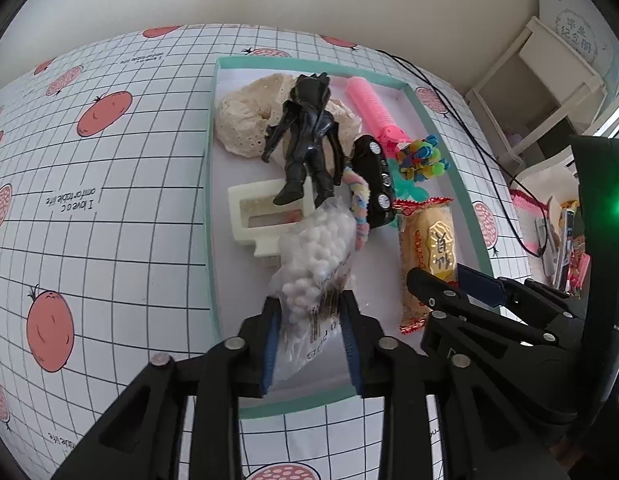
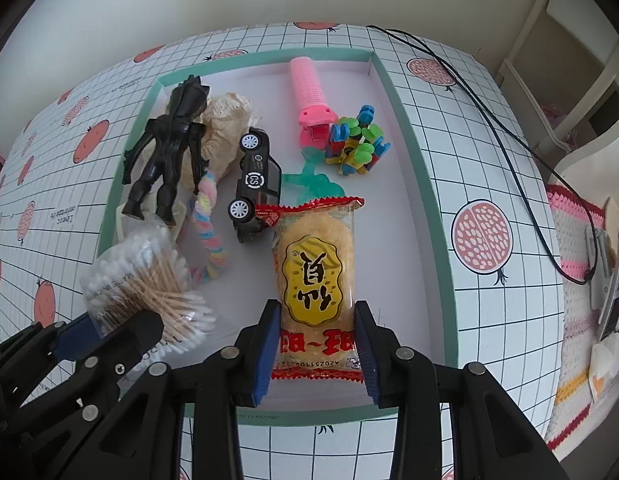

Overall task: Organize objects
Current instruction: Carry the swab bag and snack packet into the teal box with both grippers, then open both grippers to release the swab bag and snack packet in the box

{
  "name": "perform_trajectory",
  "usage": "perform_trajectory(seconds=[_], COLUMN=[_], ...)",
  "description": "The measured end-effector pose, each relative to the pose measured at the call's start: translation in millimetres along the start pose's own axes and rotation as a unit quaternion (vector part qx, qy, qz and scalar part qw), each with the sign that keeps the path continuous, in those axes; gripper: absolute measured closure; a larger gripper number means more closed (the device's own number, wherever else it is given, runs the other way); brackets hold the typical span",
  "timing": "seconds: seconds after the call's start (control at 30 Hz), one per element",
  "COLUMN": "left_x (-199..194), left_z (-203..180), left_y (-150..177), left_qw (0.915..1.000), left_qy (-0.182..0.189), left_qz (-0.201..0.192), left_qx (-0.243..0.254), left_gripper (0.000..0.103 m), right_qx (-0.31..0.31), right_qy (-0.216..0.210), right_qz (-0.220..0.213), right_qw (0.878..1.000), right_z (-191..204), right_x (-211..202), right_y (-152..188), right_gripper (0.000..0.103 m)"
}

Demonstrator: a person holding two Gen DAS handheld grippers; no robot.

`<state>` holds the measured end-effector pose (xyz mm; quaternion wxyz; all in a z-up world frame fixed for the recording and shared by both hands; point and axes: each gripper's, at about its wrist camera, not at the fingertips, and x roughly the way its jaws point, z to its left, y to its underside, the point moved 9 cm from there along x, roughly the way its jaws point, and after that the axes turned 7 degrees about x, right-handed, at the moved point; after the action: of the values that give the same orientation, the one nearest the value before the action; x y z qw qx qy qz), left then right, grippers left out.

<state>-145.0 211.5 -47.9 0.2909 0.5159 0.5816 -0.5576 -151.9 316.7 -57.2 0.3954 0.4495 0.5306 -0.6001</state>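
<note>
A shallow green-rimmed tray lies on the table, which wears a grid cloth printed with fruit. Inside the tray, at its near edge, the left hand-held gripper has its two blue-padded fingers pressed against one clear bag of cotton swabs. Right of that bag, the right hand-held gripper clasps one yellow rice cracker packet by its lower end. Farther from the bag, the tray also holds one black action figure lying on one cream lace cloth, one black toy car, one pastel twisted rope, one pink hair roller, one cluster of coloured plastic pieces, one cream hair claw and one translucent green piece.
</note>
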Motion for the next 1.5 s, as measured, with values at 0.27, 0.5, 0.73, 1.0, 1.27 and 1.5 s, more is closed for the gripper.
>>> perform_trajectory(seconds=[0.27,0.5,0.73,1.0,1.27,1.5], left_x=[-10.2,-25.3,-34.8,-35.1,-34.9,-30.1], left_z=[0.6,2.7,12.1,30.3,43.1,54.9], left_y=[0.8,-9.0,-10.3,-12.4,-12.3,-7.9], left_qw=[0.9998,0.9998,0.9994,0.998,0.9961,0.9949], left_qy=[-0.009,0.0,-0.011,-0.034,-0.053,-0.056], left_qz=[0.002,-0.018,-0.033,-0.04,-0.046,-0.043], left_qx=[0.016,0.008,-0.009,-0.035,-0.054,-0.072], left_gripper=[0.059,0.059,0.059,0.044,0.037,0.031], right_qx=[0.009,0.016,0.011,0.011,0.012,0.015], right_qy=[-0.005,-0.013,-0.011,-0.019,-0.023,-0.022], right_qz=[0.0,-0.017,-0.017,-0.024,-0.03,-0.034], right_qw=[1.0,1.0,1.0,0.999,0.999,0.999], right_z=[-5.6,-4.2,-2.2,-0.9,1.0,0.0], right_x=[-1.0,-10.9,-9.5,-8.7,-9.5,-9.5], right_y=[-3.6,-8.0,-7.8,-11.1,-13.1,-13.7], right_gripper=[0.059,0.058,0.059,0.041,0.028,0.017])
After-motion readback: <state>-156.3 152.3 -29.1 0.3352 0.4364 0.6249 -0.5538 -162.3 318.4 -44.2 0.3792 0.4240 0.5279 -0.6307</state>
